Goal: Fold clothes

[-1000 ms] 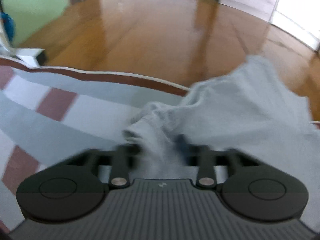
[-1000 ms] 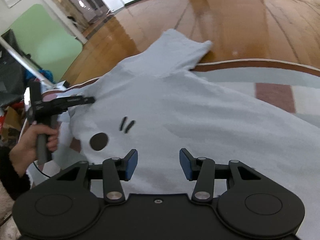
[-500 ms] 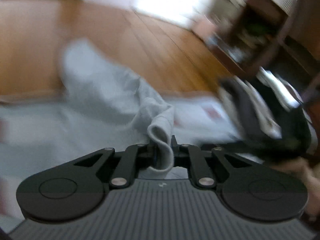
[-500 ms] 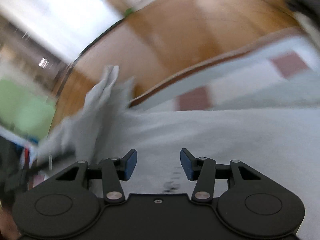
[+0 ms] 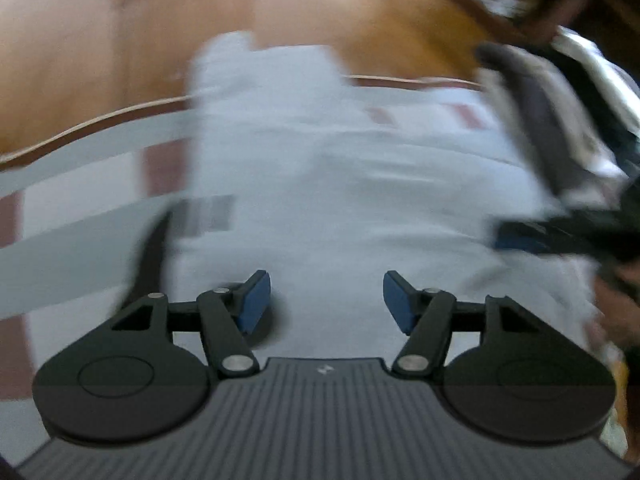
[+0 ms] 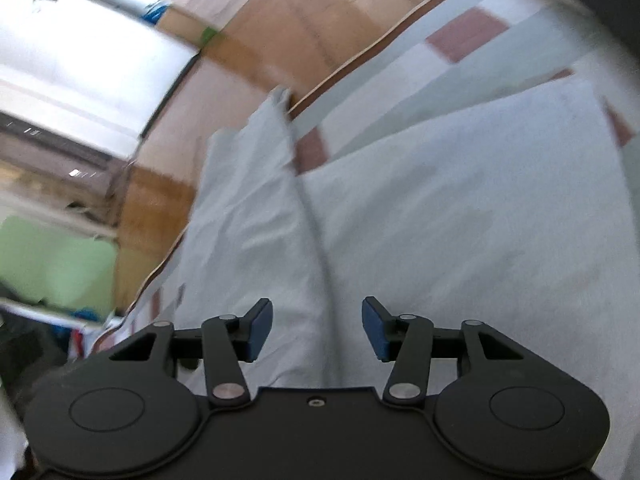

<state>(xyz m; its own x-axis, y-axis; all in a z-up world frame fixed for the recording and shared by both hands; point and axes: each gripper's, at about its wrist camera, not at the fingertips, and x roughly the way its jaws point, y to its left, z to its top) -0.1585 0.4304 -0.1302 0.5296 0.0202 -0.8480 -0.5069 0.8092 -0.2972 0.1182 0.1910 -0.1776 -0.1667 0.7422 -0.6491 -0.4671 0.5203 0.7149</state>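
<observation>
1. Pale grey garment (image 6: pixel 440 216) lies spread on the checked mat (image 6: pixel 464 36), one part reaching onto the wooden floor (image 5: pixel 120 52).
2. Left tongs (image 5: pixel 326 300) opening, nothing gripped.
3. Right tongs (image 6: pixel 317 330) opening above the garment's fold, empty.

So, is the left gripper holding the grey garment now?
No, the left gripper is opening, with nothing between its blue pads; the grey garment lies flat below.

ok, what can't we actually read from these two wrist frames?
- Left wrist view: motion blur smears the grey garment; its print and folds are unreadable.
- Same view: the right gripper is a dark streak at the right edge; its jaws are unreadable there.
- Right wrist view: the garment's near edge is hidden behind the right gripper's body.
- Neither view shows the whole garment; the frame edges crop it.
</observation>
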